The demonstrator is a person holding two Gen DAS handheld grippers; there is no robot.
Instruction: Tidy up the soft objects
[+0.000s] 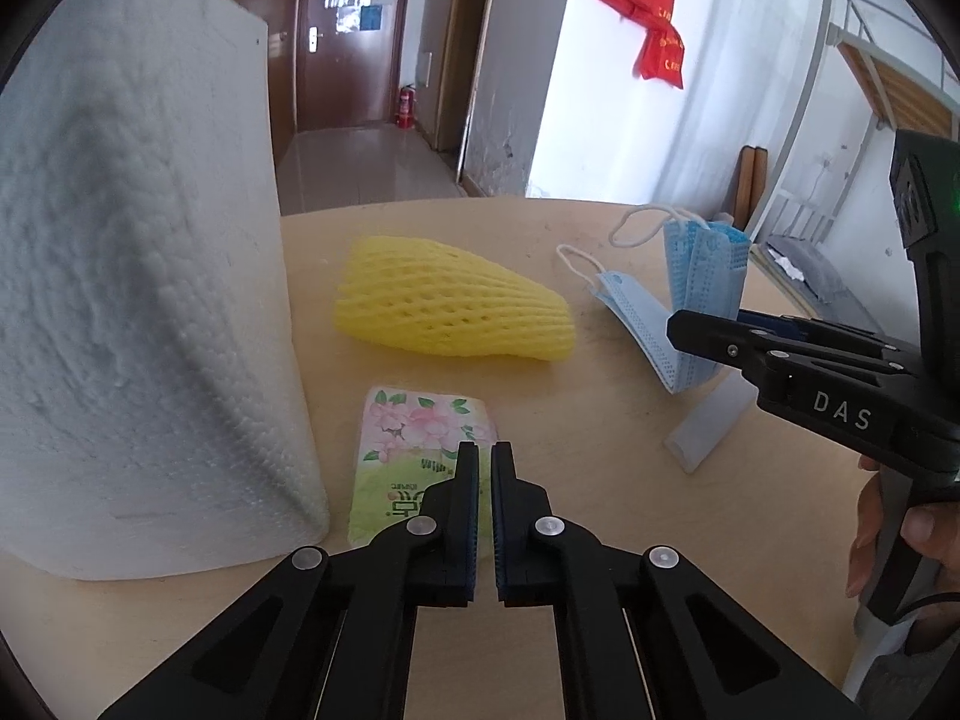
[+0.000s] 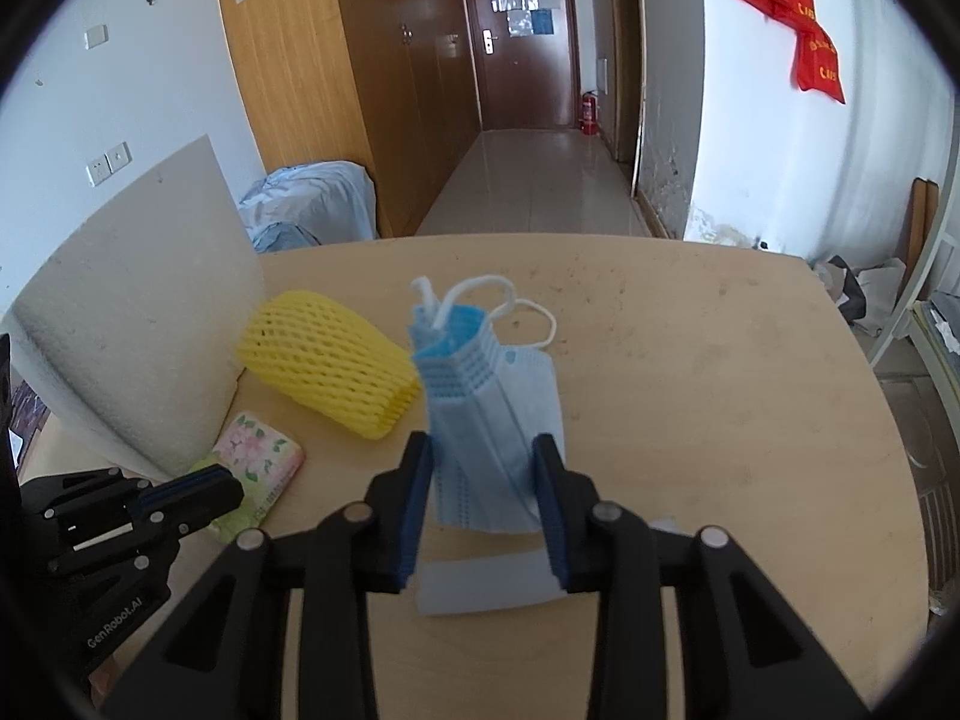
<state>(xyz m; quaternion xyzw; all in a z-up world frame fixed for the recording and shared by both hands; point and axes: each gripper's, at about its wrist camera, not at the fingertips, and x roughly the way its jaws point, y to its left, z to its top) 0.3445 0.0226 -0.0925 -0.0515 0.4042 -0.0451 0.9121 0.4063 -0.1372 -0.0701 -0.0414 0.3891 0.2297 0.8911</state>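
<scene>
Nearest me, my left gripper (image 1: 485,450) has its jaws drawn together with nothing between them, the tips hanging over the near end of a flowered tissue pack (image 1: 414,450) lying flat on the tabletop (image 1: 600,510); whether they touch it I cannot tell; a big white paper towel roll (image 1: 138,276) stands just left of the pack. My right gripper (image 2: 483,450) holds its jaws partly closed, clamped on a bundle of blue face masks (image 2: 480,414) that stands upright, white ear loops at the top; one more mask (image 1: 630,318) leans against it, and a pale strip (image 2: 480,582) lies on the tabletop below. A hand (image 1: 888,534) grips that tool's handle. Farther back, a yellow foam fruit net (image 1: 450,300) lies on its side between the roll and the masks; beyond the tabletop a corridor runs to a brown door (image 2: 519,42).
</scene>
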